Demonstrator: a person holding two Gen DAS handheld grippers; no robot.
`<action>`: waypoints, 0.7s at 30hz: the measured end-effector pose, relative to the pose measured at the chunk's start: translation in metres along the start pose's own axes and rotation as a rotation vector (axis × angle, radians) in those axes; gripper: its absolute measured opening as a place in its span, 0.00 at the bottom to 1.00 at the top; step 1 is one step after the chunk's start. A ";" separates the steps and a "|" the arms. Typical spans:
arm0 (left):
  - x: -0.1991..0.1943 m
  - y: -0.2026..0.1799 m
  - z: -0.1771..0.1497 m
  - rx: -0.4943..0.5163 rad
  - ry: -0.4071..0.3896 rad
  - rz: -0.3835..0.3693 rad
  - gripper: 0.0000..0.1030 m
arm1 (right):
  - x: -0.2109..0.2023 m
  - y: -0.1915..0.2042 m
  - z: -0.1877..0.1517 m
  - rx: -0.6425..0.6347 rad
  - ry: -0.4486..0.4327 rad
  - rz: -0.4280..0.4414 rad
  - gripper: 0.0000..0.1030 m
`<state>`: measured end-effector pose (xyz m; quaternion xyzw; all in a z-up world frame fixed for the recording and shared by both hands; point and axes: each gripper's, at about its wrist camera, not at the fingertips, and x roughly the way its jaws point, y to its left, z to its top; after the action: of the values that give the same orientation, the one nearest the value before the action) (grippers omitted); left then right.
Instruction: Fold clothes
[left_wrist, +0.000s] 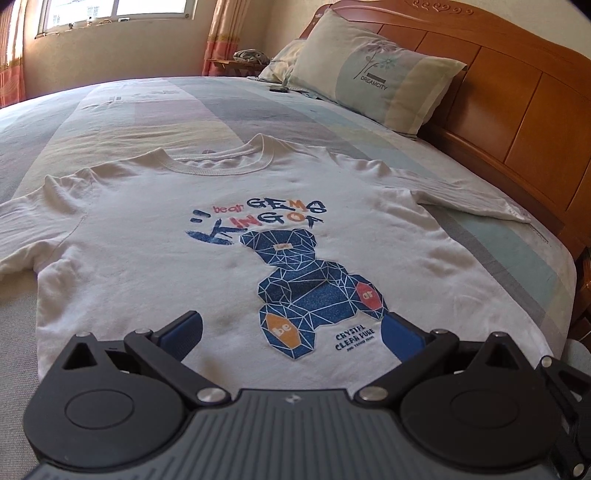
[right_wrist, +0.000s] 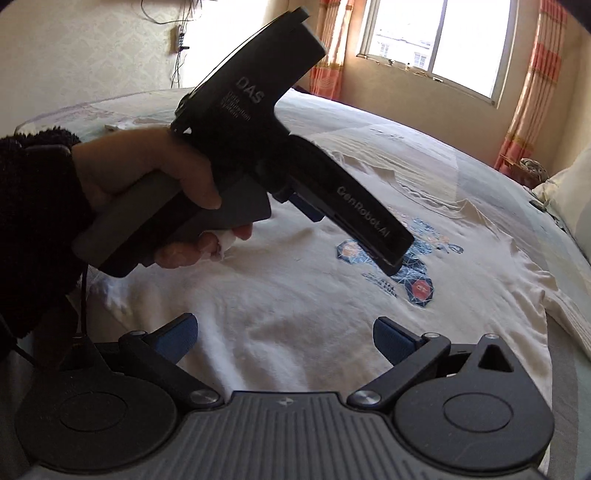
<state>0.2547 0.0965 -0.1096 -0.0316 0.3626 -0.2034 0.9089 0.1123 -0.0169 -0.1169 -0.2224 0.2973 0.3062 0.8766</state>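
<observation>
A white bear-print T-shirt (left_wrist: 229, 258) lies flat, print up, on the bed (left_wrist: 184, 107), its collar toward the pillow (left_wrist: 373, 74). Left gripper (left_wrist: 291, 334) and right gripper (right_wrist: 286, 334) hover over the shirt's hem, jaws spread wide, holding nothing.

A white T-shirt (left_wrist: 147, 258) carries a blue faceted bear print (left_wrist: 306, 280) with orange and red patches; the bedspread (left_wrist: 184, 107) shows pale pastel blocks; orange-striped curtains (right_wrist: 532, 85) at upper right.
</observation>
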 end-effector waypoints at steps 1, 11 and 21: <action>0.001 0.002 -0.001 -0.005 0.003 -0.002 0.99 | 0.000 0.008 -0.003 0.002 -0.023 -0.019 1.00; -0.001 -0.017 0.004 0.047 -0.020 -0.042 0.99 | -0.023 -0.015 -0.011 0.052 -0.008 -0.045 1.00; 0.013 -0.021 0.007 0.053 0.010 -0.028 0.99 | -0.057 -0.080 -0.064 0.453 0.094 -0.032 1.00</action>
<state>0.2602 0.0713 -0.1089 -0.0116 0.3611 -0.2259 0.9047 0.1052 -0.1337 -0.1096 -0.0386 0.3952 0.2070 0.8941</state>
